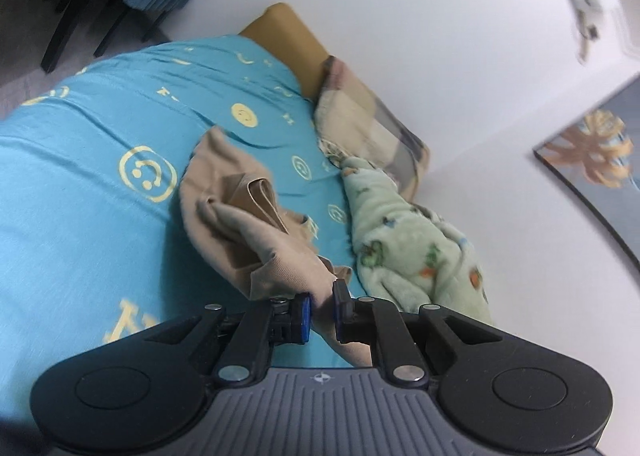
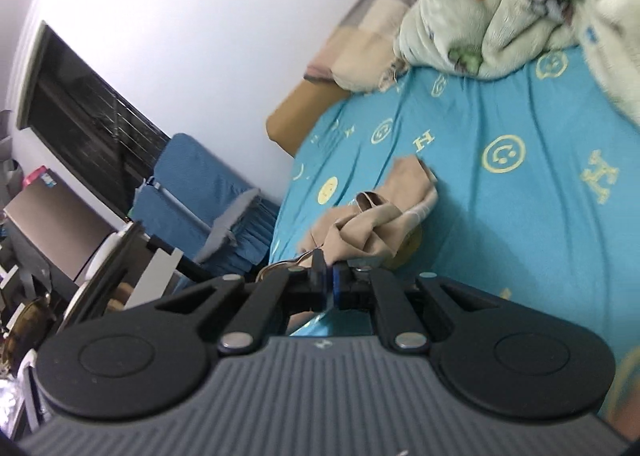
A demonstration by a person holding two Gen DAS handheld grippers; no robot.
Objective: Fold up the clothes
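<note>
**Inspector A:** The left tool [image 1: 321, 306] is noted with its blue-padded fingers [image 1: 305, 312] narrowly parted; an edge of the beige garment [image 1: 240, 224] is pinched between them. What is recorded for the other side?

**Inspector B:** The right tool [image 2: 327, 283] is seen nearly closed, and a bunched corner of the same beige garment [image 2: 372, 232] is clamped at its tips. The cloth is drawn up from the bed into loose folds between the two holds.

**Inspector A:** The remainder of the garment is found crumpled on the turquoise bed sheet [image 1: 80, 128], which is printed with yellow smiley faces and letters.

**Inspector B:** Confirmed. A pale green fleece blanket [image 1: 404, 240] is heaped just beside the garment, toward the wall. Further out, a patchwork pillow [image 1: 372, 116] is propped against a tan headboard [image 1: 288, 36]. A framed picture [image 1: 596, 160] is mounted on the white wall [image 1: 420, 16].
</note>
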